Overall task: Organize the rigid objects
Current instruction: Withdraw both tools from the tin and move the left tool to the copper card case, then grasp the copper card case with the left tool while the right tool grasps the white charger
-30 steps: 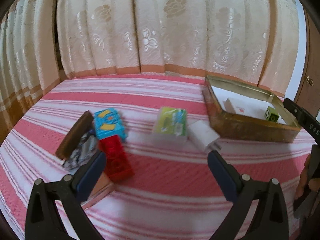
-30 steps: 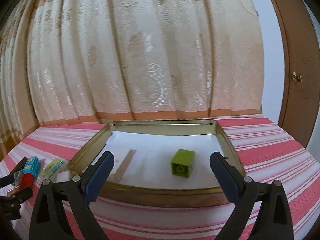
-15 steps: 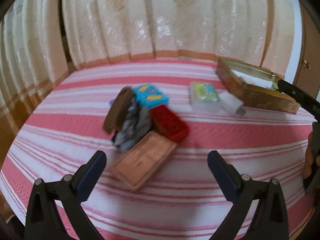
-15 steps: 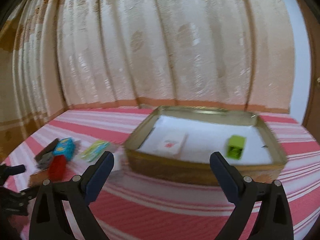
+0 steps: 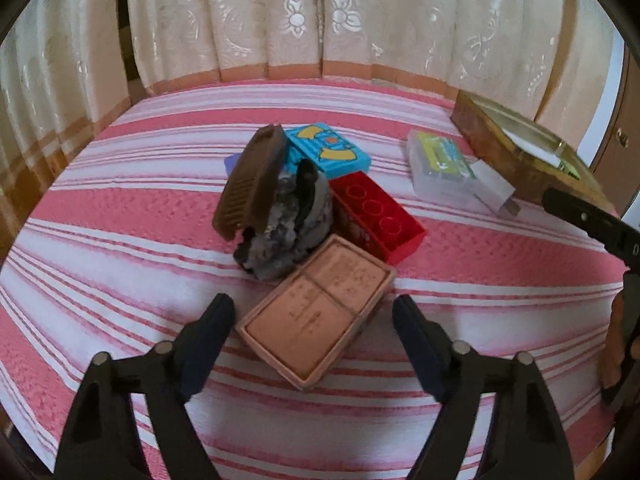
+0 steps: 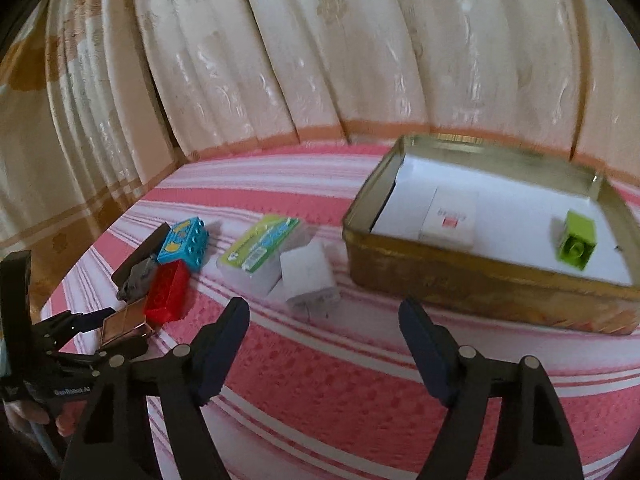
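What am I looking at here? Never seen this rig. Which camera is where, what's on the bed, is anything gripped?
No robot arm: a person holds a two-finger clamp in each hand, each with a fisheye camera looking along its fingers.

Left wrist view: the left gripper hangs over a pile on the striped cover: a copper-coloured flat case, a red brick, a blue brick, a brown comb leaning on a crumpled grey thing.

Right wrist view: the right gripper faces a white charger plug, a green-labelled clear box and a gold tin holding a green brick and a white card box.

Both sets of jaws have just been closing, but nothing is gripped; the flat case lies between the left jaws, untouched.
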A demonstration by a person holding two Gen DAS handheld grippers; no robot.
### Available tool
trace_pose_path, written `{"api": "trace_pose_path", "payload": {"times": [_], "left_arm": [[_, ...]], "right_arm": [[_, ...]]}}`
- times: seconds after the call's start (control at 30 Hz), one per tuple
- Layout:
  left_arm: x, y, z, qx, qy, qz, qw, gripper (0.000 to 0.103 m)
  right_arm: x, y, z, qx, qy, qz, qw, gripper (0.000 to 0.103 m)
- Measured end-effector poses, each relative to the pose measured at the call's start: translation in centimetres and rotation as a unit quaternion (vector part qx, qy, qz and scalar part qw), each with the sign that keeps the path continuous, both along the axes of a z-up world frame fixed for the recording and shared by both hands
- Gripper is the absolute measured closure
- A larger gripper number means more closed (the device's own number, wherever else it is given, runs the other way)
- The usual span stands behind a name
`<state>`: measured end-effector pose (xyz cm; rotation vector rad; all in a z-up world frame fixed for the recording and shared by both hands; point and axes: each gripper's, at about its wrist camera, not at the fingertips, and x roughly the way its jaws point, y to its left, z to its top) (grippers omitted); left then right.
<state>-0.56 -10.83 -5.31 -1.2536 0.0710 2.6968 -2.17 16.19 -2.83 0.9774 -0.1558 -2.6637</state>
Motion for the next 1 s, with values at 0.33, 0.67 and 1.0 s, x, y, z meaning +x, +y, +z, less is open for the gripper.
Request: {"api": "trace_pose_path", "payload": {"times": [0.33,0.67,1.0], "left_arm": [[0.7,-0.9,0.1,0.019,0.018,-0.005,0.9996,0.049],[1.4,-2.0,0.3,0.053,0.009,0.003,0.9986,0.050],[0.2,-0.7,-0.1,0.019,0.005,0.008,0.9998,0.033]], "right_arm": [[-2.8,-1.3,-1.1,0.017,-0.050,-0.007,0.999,0.024],[-5.7,-4.2,-1.7,0.045,-0.076,-0.004,0.996,0.026],[-4.7,-5.2,-1.6,0.055,-0.070,0.042,0.995,0.062]]}}
